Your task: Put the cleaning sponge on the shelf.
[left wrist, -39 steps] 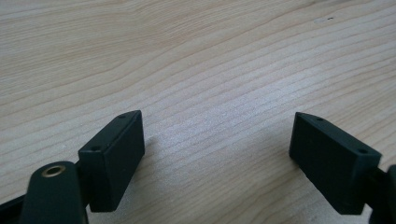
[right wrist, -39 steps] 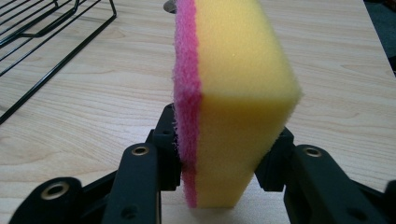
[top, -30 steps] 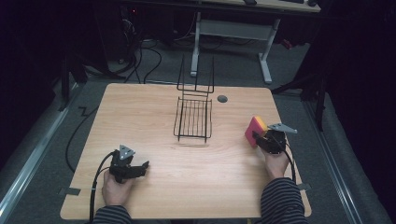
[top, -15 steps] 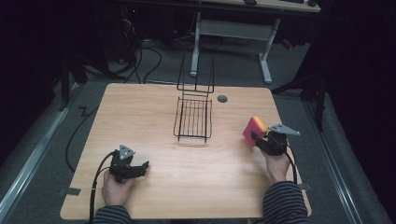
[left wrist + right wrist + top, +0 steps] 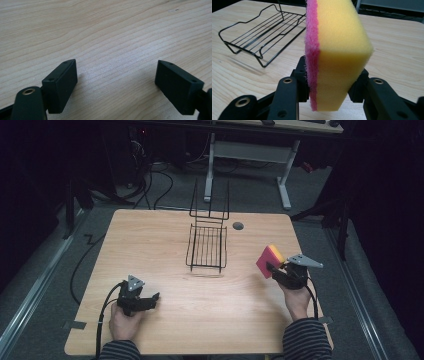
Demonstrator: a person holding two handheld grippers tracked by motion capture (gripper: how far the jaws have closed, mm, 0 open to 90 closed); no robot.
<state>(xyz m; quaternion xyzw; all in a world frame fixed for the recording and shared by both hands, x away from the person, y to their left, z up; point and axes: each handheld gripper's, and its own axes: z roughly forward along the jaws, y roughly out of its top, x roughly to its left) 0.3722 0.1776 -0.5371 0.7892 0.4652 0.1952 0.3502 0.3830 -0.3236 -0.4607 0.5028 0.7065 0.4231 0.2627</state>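
A yellow sponge [image 5: 270, 260] with a pink scouring face [image 5: 311, 57] stands on edge between the jaws of my right gripper [image 5: 274, 270], which is shut on it and held above the table's right side. In the right gripper view the sponge [image 5: 339, 50] rises upright, pinched at its lower part. A black wire rack [image 5: 207, 246] sits on the table's middle, to the left of the sponge. My left gripper [image 5: 152, 298] rests low at the front left, its jaws open over bare wood [image 5: 115, 70] with nothing between them.
The wooden table [image 5: 150, 240] has a round cable hole [image 5: 238, 226] behind the rack. The rack's tall back frame [image 5: 209, 200] stands up at its far end. A white desk frame [image 5: 250, 155] and cables lie on the floor beyond.
My right gripper has lifted a little with the sponge and drifted slightly toward the rack. The left gripper has stayed where it was.
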